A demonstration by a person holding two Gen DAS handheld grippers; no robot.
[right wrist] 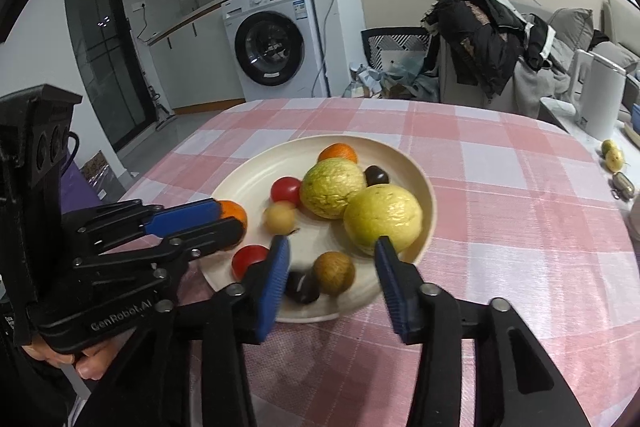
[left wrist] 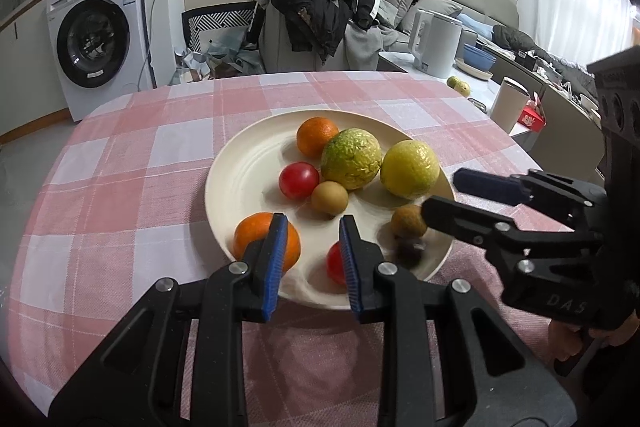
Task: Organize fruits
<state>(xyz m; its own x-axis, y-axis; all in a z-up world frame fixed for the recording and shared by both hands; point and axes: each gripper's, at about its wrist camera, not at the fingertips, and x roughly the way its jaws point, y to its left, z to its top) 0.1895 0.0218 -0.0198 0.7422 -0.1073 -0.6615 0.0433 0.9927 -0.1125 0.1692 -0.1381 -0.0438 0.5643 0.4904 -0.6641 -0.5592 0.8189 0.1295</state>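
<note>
A cream plate on the pink checked tablecloth holds several fruits: two oranges, a green citrus, a yellow citrus, two red tomatoes, small brown fruits and dark plums. My left gripper hovers at the plate's near edge between an orange and a tomato. Its jaws stand a narrow gap apart, with nothing between them. My right gripper is open over the near rim. A brown fruit and a dark plum lie on the plate below its gap, untouched.
The round table's far edge drops toward a washing machine and a clothes-covered chair. A side counter at the right carries a white kettle, a cup and two loose green fruits. A hand grips each tool's handle.
</note>
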